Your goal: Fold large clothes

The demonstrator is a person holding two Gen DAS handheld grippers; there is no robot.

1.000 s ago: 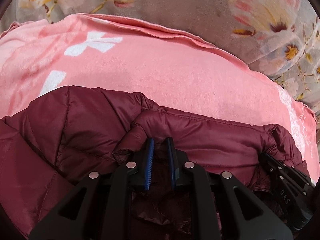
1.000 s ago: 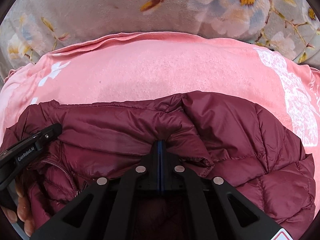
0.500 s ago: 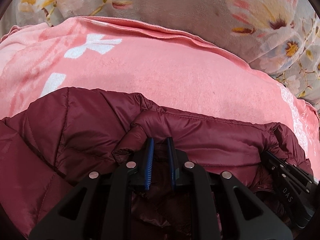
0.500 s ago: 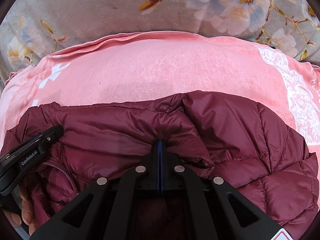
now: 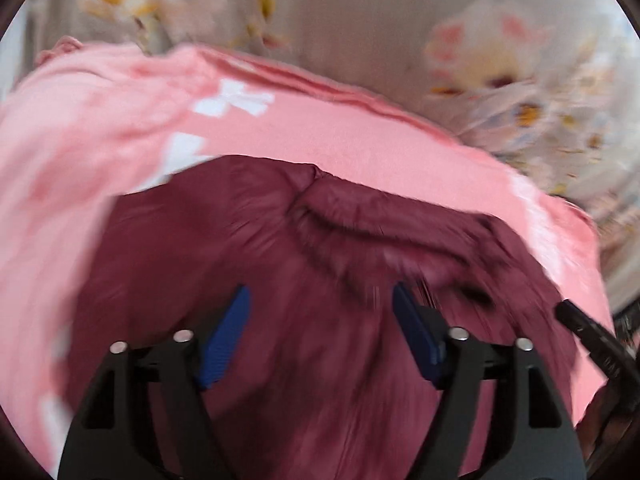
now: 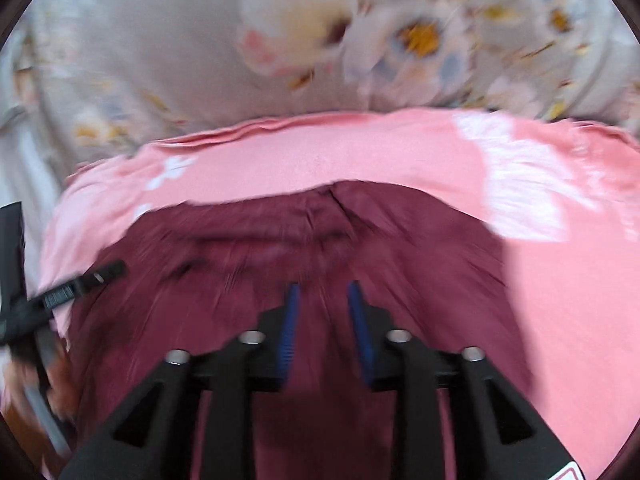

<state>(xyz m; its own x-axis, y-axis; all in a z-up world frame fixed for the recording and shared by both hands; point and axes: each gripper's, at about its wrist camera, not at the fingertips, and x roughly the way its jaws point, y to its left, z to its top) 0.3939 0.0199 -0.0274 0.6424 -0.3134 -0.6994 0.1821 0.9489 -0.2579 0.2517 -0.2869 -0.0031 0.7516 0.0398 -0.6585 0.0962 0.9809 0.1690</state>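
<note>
A maroon puffer jacket (image 5: pixel 280 280) is lying on a pink blanket (image 5: pixel 360 140) spread over a floral bedsheet (image 6: pixel 160 60). Both views are smearing with motion, so the quilting is hard to make out. The left hand-held gripper (image 5: pixel 320 336) is opening wide, its pads clear of the fabric; the right hand-held gripper (image 6: pixel 324 332) is opening too, released above the jacket. Only the right view is showing blurred fingers (image 6: pixel 24 384) at its left edge.
</note>
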